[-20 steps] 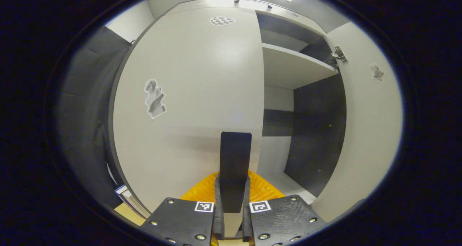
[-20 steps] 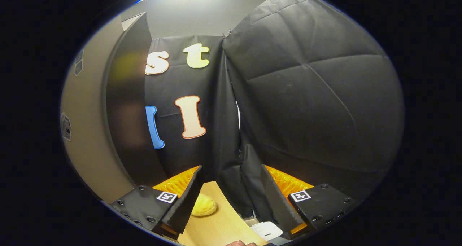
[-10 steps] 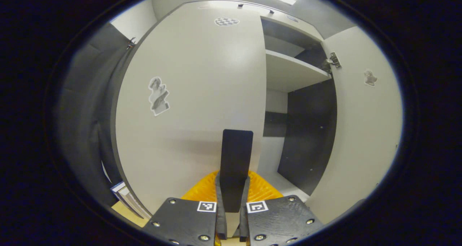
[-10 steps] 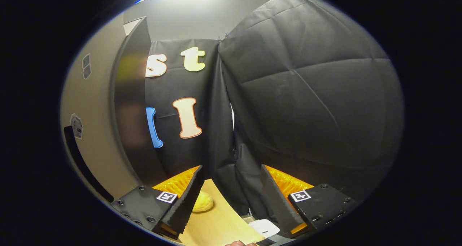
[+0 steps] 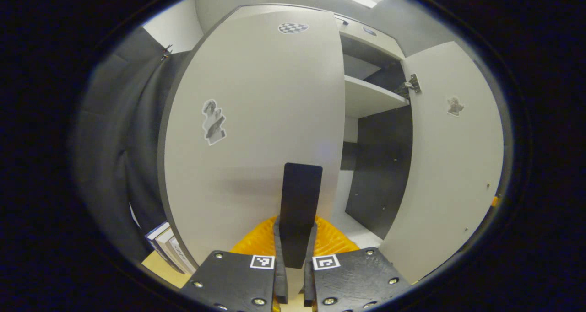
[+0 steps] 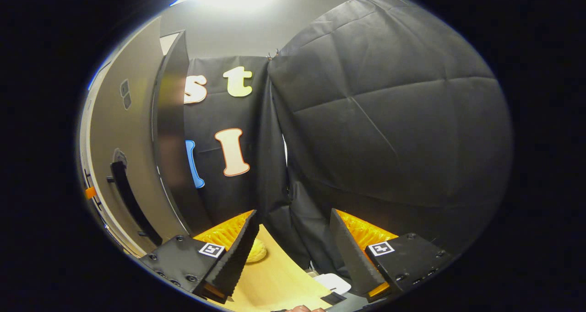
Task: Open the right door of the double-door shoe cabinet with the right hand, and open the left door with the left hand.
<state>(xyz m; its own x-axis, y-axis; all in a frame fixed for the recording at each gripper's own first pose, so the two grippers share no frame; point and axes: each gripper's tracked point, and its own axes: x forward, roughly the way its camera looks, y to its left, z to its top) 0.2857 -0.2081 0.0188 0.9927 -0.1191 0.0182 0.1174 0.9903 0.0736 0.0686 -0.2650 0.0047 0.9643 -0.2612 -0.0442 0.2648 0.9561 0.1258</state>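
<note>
Two doors, two claws, entered in turn. Item one: the left door (image 5: 256, 133) of the shoe cabinet (image 5: 366, 37), pale, shown in my left gripper view and seemingly not yet swung far, though I cannot tell whether its free edge has left the frame. My left gripper (image 5: 295, 280) has its fingers pressed in on the dark handle (image 5: 300, 207) near that door's free edge, one finger to each side, so that I judge a pull toward me will swing the door on its far hinges. Item two: the right door (image 5: 446, 165), already standing open at an angle, its inner face toward me, a metal hinge (image 5: 412, 84) at its top joining it to the cabinet; between the doors a pale shelf (image 5: 371, 99) and dark interior panels. Item three: my right gripper (image 6: 290, 252), fingers spread wide and holding nothing, pointed at the booth wall; I judge it parked clear because its door is done. In my right gripper view that right door (image 6: 123, 165) appears again at left with its own long dark handle (image 6: 132, 207), near but untouched. Below lie a wooden tabletop (image 6: 279, 284), a yellow round object (image 6: 254, 252) and a small white device (image 6: 332, 283). Markings: a checkered sticker (image 5: 293, 27) and a greyish picture sticker (image 5: 214, 122) on the left door, a small one (image 5: 454, 106) on the right door; no legible writing or brand.
</note>
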